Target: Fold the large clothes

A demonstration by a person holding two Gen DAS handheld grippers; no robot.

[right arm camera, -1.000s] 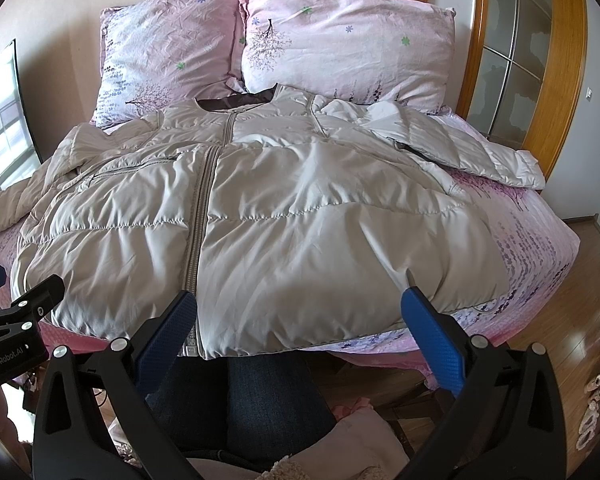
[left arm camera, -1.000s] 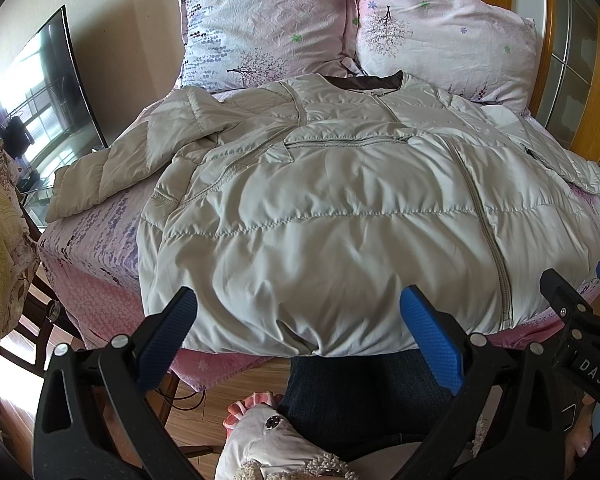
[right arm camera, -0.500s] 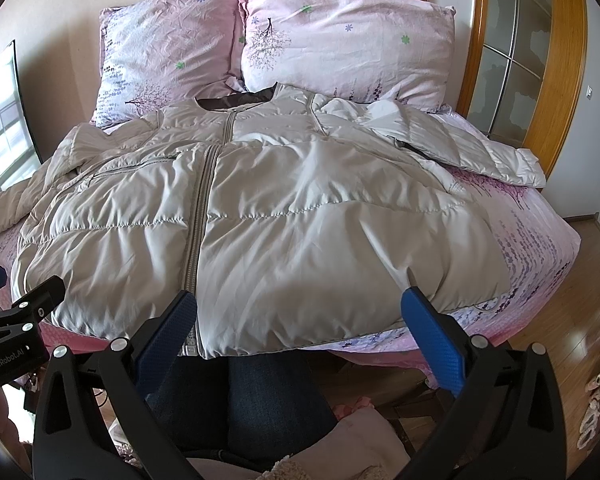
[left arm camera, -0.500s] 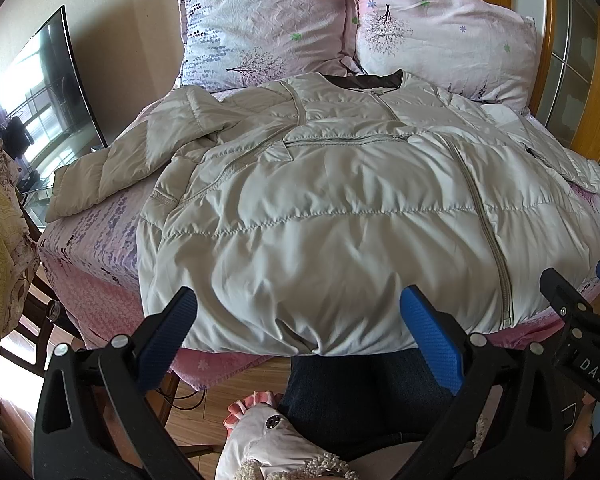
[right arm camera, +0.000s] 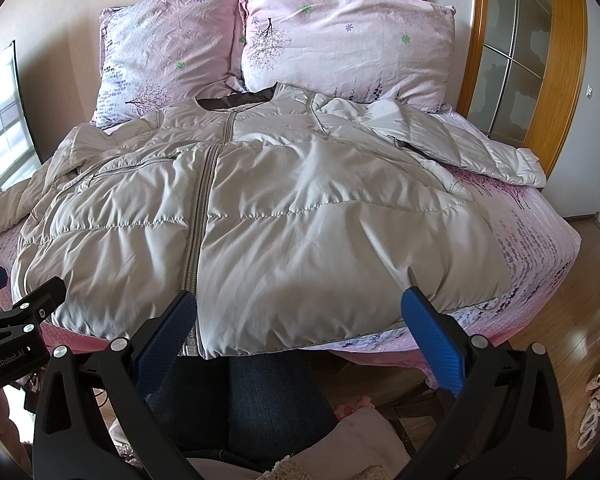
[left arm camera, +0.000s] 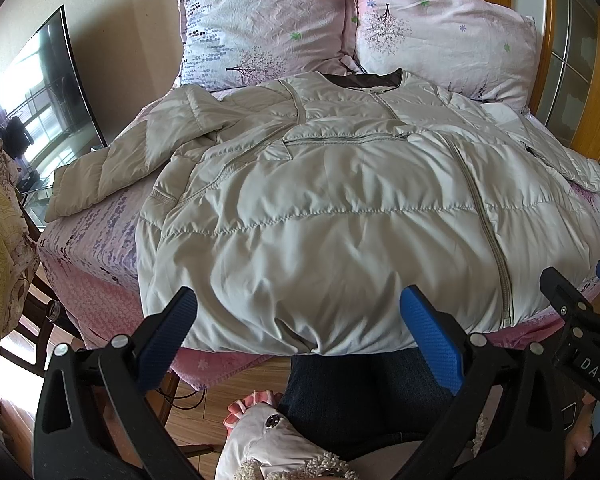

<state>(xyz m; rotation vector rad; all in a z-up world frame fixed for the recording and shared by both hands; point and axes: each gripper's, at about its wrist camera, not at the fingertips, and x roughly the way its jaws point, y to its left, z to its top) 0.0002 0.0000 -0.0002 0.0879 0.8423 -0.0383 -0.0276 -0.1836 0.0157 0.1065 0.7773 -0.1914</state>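
A large beige puffer jacket (left arm camera: 332, 208) (right arm camera: 260, 216) lies zipped and face up on the pink bed, collar toward the pillows, hem hanging over the near edge. Its left sleeve (left arm camera: 112, 168) spreads out toward the left side of the bed; the right sleeve (right arm camera: 472, 152) lies out to the right. My left gripper (left arm camera: 298, 328) is open, held just short of the hem with nothing between its blue pads. My right gripper (right arm camera: 298, 328) is also open, in front of the hem near the zipper's bottom end, holding nothing.
Two pink flowered pillows (right arm camera: 260, 44) lean on the headboard. A television (left arm camera: 40, 92) stands left of the bed, with patterned fabric (left arm camera: 0, 248) hanging beside it. A wooden-framed glass door (right arm camera: 516, 48) is at the right. A person's dark-trousered legs (right arm camera: 252, 396) are below the hem.
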